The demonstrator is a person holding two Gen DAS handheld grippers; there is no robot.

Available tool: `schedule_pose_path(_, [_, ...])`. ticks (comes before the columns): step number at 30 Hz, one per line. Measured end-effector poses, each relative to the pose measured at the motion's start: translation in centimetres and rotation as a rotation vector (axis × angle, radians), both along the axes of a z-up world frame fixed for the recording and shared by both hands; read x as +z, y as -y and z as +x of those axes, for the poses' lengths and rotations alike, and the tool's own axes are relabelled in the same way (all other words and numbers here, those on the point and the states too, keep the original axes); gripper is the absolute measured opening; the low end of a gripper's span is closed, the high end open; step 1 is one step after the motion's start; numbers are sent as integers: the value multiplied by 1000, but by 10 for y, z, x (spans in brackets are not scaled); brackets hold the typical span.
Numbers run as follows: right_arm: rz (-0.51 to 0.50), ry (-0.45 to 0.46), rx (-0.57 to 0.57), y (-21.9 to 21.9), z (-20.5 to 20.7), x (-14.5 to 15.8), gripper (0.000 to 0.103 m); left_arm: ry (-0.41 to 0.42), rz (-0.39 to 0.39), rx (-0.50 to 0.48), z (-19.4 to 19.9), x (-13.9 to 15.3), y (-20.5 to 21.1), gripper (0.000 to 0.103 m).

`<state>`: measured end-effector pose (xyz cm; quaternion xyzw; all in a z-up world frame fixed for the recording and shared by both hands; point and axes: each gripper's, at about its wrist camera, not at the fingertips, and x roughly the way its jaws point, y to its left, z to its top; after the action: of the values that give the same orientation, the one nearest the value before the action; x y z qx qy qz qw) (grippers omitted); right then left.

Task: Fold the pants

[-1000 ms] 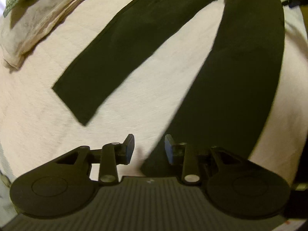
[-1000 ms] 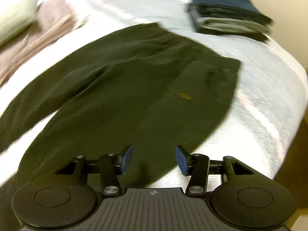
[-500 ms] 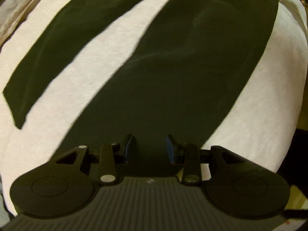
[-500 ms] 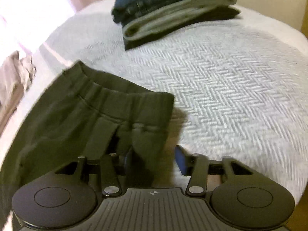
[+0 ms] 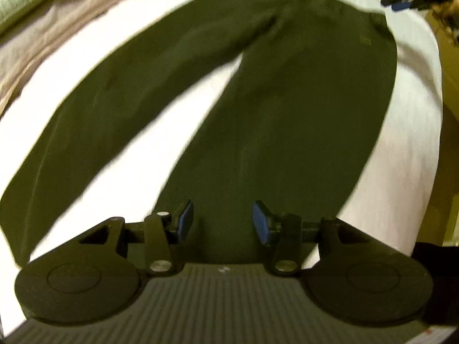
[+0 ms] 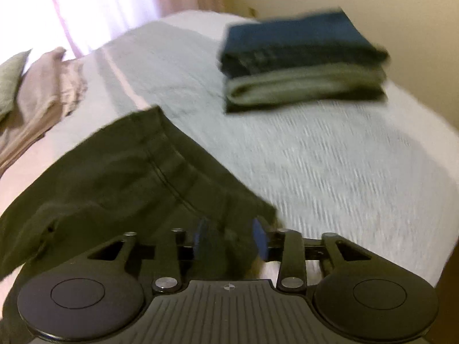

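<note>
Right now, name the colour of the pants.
Dark olive green pants, clearest in the left wrist view.

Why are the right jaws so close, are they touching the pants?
Cannot tell. In the right wrist view the right gripper is open around the pants waistband corner, but blur hides whether fabric touches.

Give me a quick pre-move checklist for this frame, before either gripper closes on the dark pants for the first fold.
1. Pants spread flat, legs apart: ok.
2. Left gripper open over the near leg's lower end: ok.
3. Right gripper open around the waistband corner: ok; cloth sits between the fingers.
4. Both cloth layers inside either grip: cannot tell; blurred.
5. Folded stack clear of the pants: ok in the right wrist view.
6. Beige cloth beyond the far leg, apart from it: ok.
</note>
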<state>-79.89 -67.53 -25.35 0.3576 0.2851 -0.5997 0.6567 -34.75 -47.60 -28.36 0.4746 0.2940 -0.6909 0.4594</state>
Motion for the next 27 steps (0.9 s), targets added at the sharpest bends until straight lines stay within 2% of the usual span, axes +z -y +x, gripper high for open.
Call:
schedule_pose_path(4, [7,31,151,26,17,5,42,-73,-71,11,-39,14,37,42])
schedule_pose_path(10, [66,72,412,94,35,-22,42,-153,-126,61,-117,21,102,42])
schedule_pose_path(13, [112,103,540,138,38,-53,41,-158,-151,104,-153,7,143,42])
schedule_pose_path(15, [170,99,592,164,38,-75,41,-178,-141,140,-175,-11,171,42])
schedule_pose_path(17, [214,139,639,182,35,-91,41,-138,-124,143,-191,-32,187,42])
schedule_pose_path(20, [245,225,675,197,26,-103,41,-85,-58,165,-205,-60,206,41])
schedule_pose_path(23, [308,332,633,206,15,-108,25,-55,-24,172,-210,-73,210,41])
schedule_pose_path(24, [322,343,610,207,13,-109,12,-48,-18,176,-211,-73,210,41])
schedule_pose_path(25, [336,353,597,209,10,-110,2,-39,-7,178,-212,-70,211,41])
schedule_pose_path(27, [339,367,588,213,6,-102,0,-23,-4,176,-221,-61,217,40])
